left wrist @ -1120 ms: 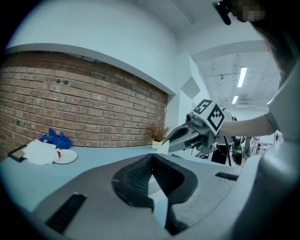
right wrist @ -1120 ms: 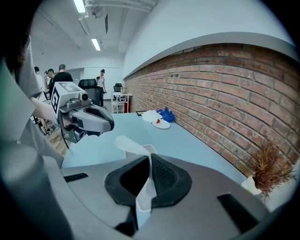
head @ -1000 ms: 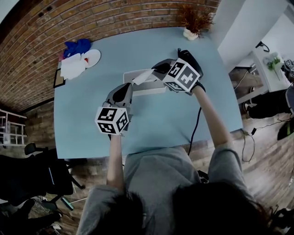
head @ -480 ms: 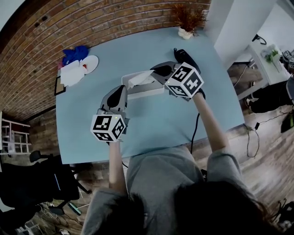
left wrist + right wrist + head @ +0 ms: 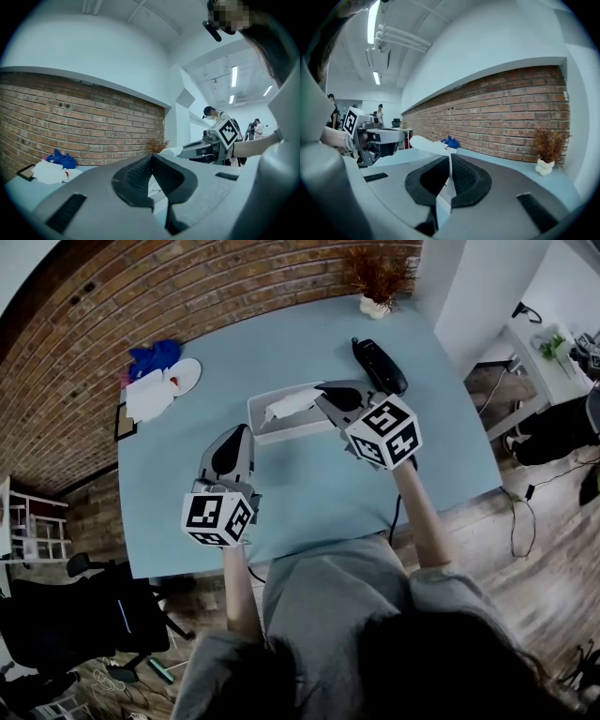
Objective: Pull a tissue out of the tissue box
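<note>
The white tissue box [image 5: 265, 427] lies in the middle of the light blue table [image 5: 309, 493]. A white tissue [image 5: 289, 406] stretches from the box's top to my right gripper [image 5: 321, 393], which is shut on its end. In the right gripper view the tissue [image 5: 446, 185] runs as a thin strip between the pads and fans out ahead. My left gripper [image 5: 236, 431] hovers just left of and nearer than the box, jaws closed tip to tip with nothing between them [image 5: 151, 157]. The left gripper view shows the right gripper [image 5: 206, 149] with the tissue [image 5: 171, 151].
A black handset [image 5: 379, 365] lies right of the box, and a dried plant in a white pot [image 5: 378, 279] stands at the far edge. Blue cloth, papers and a white plate [image 5: 161, 374] sit at the far left. A black cable [image 5: 397, 507] hangs over the near edge.
Both grippers have risen and drawn back toward the person. The left gripper has left the box's edge, and the right gripper has pulled the tissue further out of the box.
</note>
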Tool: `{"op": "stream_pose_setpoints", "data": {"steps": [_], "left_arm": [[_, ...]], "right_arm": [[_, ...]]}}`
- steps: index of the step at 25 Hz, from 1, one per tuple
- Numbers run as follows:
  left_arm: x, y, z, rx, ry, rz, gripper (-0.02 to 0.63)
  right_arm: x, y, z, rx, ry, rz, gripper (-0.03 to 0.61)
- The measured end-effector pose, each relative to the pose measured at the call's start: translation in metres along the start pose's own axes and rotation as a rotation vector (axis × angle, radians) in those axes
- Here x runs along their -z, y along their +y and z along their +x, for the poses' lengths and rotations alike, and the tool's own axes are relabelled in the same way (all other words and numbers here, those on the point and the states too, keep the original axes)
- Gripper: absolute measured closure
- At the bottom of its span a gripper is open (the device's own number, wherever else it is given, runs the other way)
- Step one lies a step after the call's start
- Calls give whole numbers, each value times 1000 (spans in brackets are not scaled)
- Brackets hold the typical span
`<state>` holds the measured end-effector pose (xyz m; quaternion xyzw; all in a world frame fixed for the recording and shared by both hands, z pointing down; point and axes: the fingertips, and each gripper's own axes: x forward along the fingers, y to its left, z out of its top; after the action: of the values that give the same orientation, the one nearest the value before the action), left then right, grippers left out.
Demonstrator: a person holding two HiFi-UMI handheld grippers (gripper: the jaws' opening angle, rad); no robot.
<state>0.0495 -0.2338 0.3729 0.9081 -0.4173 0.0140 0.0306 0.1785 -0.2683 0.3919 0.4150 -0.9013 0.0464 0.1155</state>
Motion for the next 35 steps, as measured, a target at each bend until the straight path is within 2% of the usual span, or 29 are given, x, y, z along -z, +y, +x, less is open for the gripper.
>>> {"op": "stream_pose_setpoints", "data": {"steps": [5,12,20,35], "left_arm": [[-7,-6,-9,1,-20,10,611],[-4,-15,-22,-11,-19,22,611],[1,-24,-30,-11,-14,14,611],[8,-38,-26,13,-1,11,611]], "right_arm": [[-6,2,-14,54,-68,32,577],[-7,14,-32,71,-123,54,577],[5,27,-41,83,-131,52,577],[4,34,-51,70,-160,42,577]]}}
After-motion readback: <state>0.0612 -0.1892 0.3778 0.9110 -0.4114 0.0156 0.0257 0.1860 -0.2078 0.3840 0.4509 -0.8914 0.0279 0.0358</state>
